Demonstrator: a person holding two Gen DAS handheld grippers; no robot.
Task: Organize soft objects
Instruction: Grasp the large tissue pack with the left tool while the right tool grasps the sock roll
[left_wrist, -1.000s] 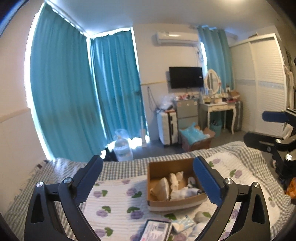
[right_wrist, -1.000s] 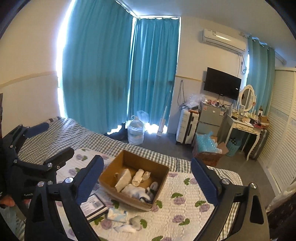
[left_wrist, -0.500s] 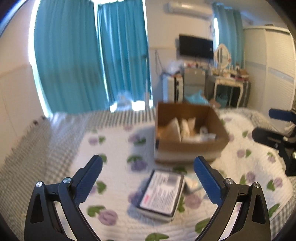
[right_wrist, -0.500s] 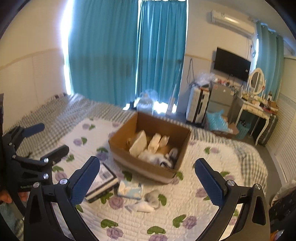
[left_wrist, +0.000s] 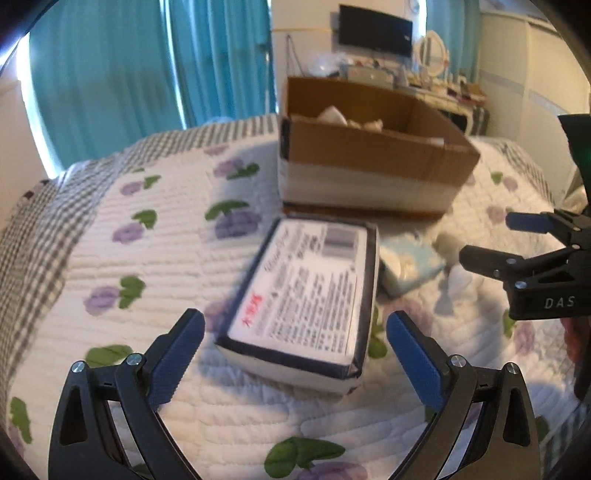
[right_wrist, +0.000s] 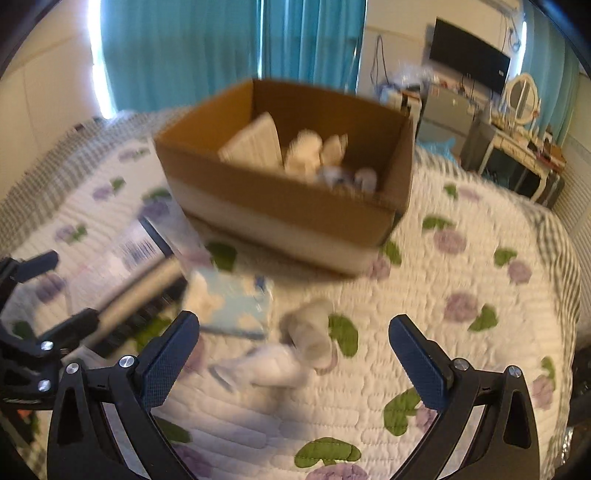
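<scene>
An open box (right_wrist: 280, 206) on the bed (right_wrist: 461, 332) holds pale soft items (right_wrist: 306, 155). Nearer lie a pack (left_wrist: 306, 295), tissues (right_wrist: 229, 302) and socks (right_wrist: 295, 350). Left gripper (left_wrist: 295, 354) and right gripper (right_wrist: 293, 354) both gape, empty.

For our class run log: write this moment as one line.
left gripper: open, over flat pack | right gripper: open, over socks | cardboard box: part filled

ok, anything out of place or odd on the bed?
Yes. A pale sock or two, blurred, and a light-blue tissue pack lie loose on the quilt outside the cardboard box. A rigid printed package sits askew beside them.
</scene>
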